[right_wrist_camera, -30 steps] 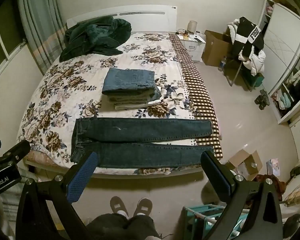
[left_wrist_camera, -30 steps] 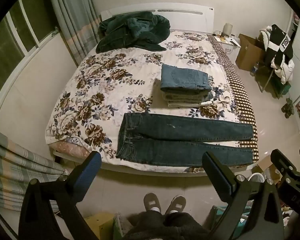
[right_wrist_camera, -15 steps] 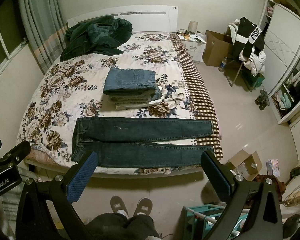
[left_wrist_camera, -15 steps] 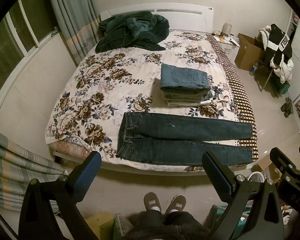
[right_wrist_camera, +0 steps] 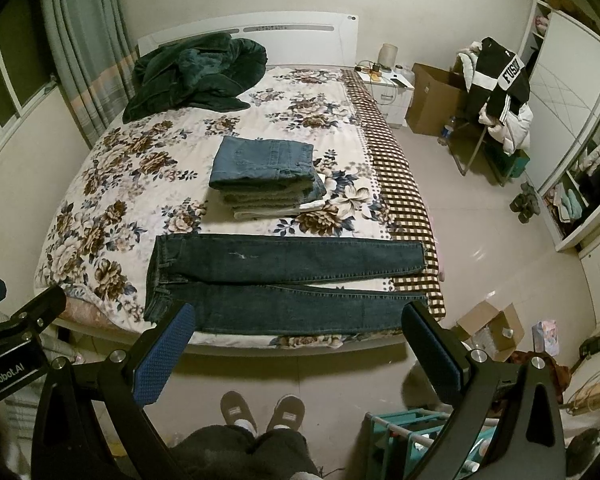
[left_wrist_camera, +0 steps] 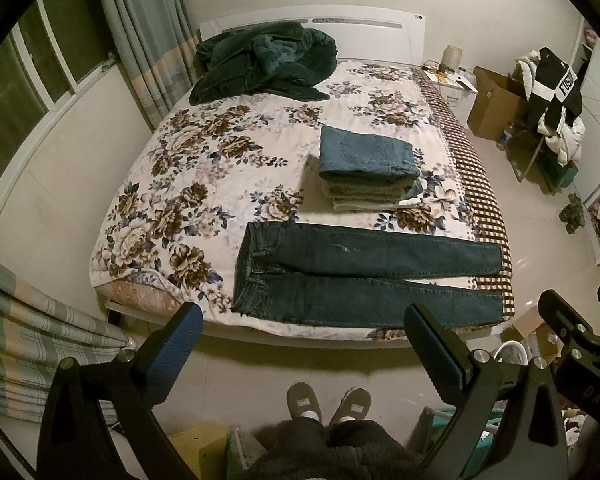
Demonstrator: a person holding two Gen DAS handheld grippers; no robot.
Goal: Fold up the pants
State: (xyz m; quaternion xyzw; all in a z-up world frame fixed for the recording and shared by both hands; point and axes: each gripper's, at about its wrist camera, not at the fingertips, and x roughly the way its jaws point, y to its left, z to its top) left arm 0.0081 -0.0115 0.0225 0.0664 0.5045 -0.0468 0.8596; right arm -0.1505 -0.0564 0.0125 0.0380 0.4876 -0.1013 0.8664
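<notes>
Floral bed point(left_wrist_camera: 187, 184): dark jeans point(left_wrist_camera: 364, 276) flat; left gripper point(left_wrist_camera: 300, 332), right gripper point(right_wrist_camera: 295, 332) wide, empty.

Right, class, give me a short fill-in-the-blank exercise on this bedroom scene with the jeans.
1. The dark jeans lie flat with the waistband toward the ____ side of the picture.
2. The stack of folded clothes has ____ denim on top.
3. Both the left gripper and right gripper are ____.

Missing words: left; blue; open
</notes>
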